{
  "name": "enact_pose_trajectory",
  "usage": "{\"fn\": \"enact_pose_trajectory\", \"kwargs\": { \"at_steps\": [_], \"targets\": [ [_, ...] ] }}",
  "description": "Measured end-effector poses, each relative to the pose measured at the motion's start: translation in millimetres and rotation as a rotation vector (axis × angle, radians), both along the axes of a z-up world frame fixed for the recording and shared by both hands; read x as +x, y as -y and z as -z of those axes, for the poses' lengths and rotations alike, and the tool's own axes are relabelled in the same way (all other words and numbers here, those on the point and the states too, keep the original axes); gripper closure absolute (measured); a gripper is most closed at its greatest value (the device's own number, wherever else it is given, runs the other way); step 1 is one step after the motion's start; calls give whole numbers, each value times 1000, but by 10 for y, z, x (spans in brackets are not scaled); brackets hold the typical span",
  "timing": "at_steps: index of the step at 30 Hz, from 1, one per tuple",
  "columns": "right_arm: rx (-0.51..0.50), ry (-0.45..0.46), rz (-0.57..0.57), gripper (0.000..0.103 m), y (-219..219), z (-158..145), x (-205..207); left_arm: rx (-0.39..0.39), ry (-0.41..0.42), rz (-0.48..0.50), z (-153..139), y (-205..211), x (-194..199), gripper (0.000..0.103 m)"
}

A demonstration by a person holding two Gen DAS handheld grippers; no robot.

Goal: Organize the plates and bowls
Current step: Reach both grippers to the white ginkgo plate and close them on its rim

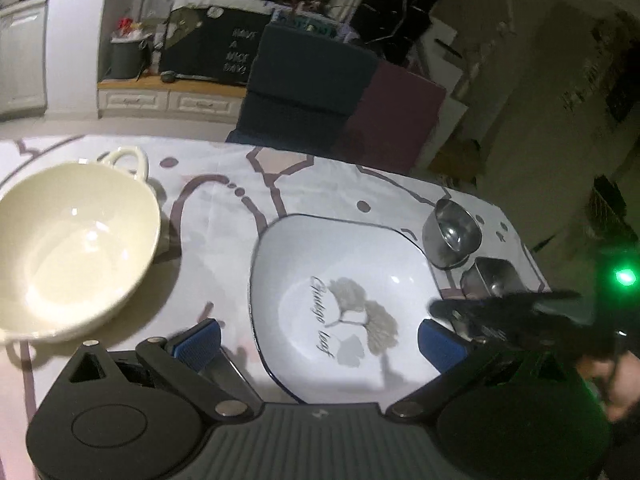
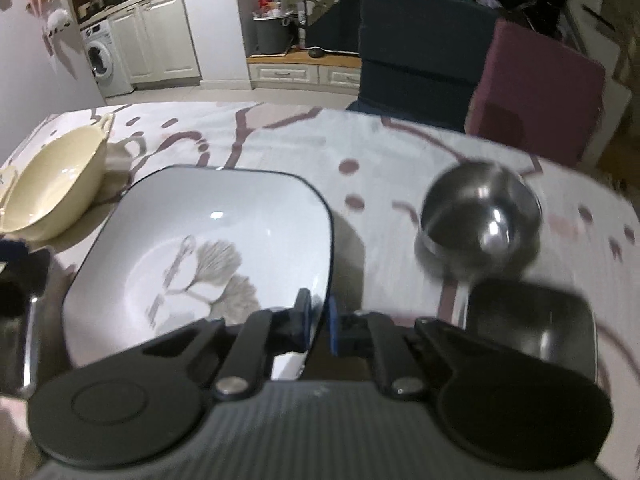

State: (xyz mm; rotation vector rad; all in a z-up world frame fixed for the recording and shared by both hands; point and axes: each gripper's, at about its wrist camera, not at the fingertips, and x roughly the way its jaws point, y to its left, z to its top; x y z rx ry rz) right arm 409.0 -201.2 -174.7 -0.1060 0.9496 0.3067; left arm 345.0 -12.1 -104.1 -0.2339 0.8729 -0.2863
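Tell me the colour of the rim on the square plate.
Dark blue, edging the white square plate; clearest in the right wrist view.

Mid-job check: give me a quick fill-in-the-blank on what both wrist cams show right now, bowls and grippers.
1. The right gripper is closed on the rim of the ____ plate with the leaf print.
2. The cream bowl has looped ____ at its rim.
3. The left gripper has its jaws ____, straddling the plate's near edge.
4. Beside the round steel bowl sits a ____ steel dish.

Missing words: white; handles; open; square
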Motion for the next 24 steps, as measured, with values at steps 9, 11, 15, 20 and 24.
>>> {"fn": "enact_pose_trajectory", "kwargs": {
  "at_steps": [9, 11, 15, 20, 24],
  "targets": [
    [47, 8, 156, 100, 185, -78, -302, 48, -16, 66, 146, -12, 257, 25],
    [-61, 23, 220, 103, 181, -76, -318, 40, -24, 76, 188, 2, 313, 26],
    [128, -66, 330, 103, 518, 82, -291, 43, -23, 91, 227, 7, 392, 31],
    [211, 19, 329, 100, 525, -100, -304, 32, -30, 70, 257, -63, 432, 33],
    [243, -9, 330, 84, 461, -45, -225, 45, -27, 65, 272, -95, 445, 31]
  ]
}}
